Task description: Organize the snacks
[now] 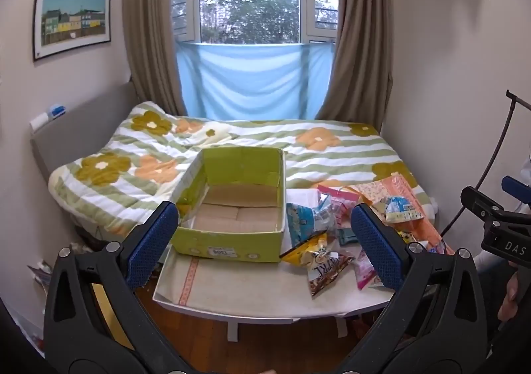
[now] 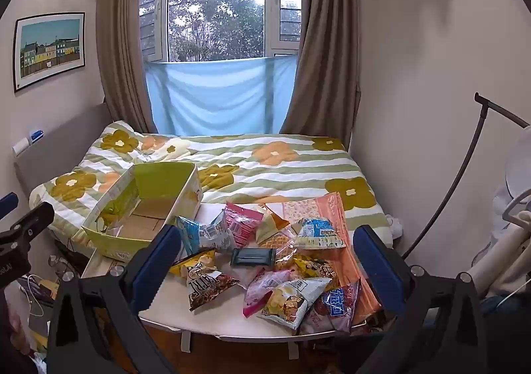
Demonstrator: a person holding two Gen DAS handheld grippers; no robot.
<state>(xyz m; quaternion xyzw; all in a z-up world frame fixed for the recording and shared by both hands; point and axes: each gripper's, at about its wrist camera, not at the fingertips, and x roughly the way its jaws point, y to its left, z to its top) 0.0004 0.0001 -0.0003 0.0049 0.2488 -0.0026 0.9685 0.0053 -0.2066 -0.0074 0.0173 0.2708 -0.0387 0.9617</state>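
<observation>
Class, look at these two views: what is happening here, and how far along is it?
A person holds two grippers over a small table by a bed. The left gripper and right gripper both hang open, holding nothing. The green cardboard box is empty. The snack packets lie in a loose pile beside it, so sorting has not begun.

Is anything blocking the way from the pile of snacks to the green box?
Nothing visible does. The snack pile lies on the small table just right of the green box, which is open on top and empty. Both grippers, left and right, are open, holding nothing.
</observation>
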